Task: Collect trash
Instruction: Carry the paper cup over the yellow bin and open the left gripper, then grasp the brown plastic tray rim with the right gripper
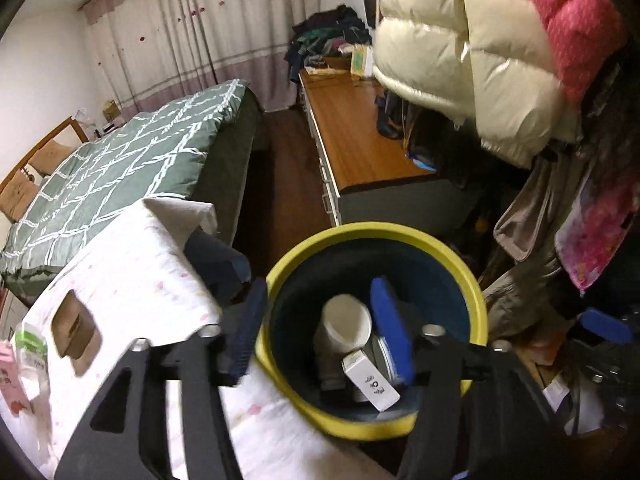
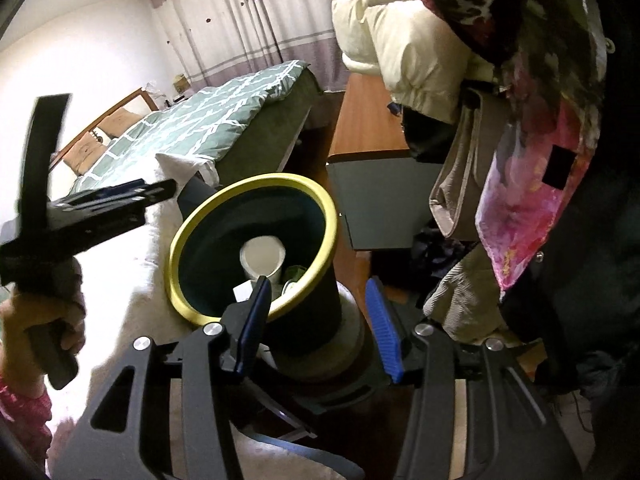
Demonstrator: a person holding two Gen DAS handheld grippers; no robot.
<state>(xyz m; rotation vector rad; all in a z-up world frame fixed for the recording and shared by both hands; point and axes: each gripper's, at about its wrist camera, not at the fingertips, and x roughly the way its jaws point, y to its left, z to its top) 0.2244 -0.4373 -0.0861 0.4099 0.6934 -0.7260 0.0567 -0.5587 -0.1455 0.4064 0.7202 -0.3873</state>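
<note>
Over the bin: both tongs open and empty.

Left wrist view: left tongs (image 1: 324, 328) gape above the yellow-rimmed bin (image 1: 476, 292) holding a white cup (image 1: 347, 322) and a small white box (image 1: 370, 385), its print unreadable. Right wrist view: right tongs (image 2: 320, 326) spread wide beside that bin (image 2: 182, 236).

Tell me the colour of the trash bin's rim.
Yellow-green, around a dark bin; the left wrist view shows it best.
</note>
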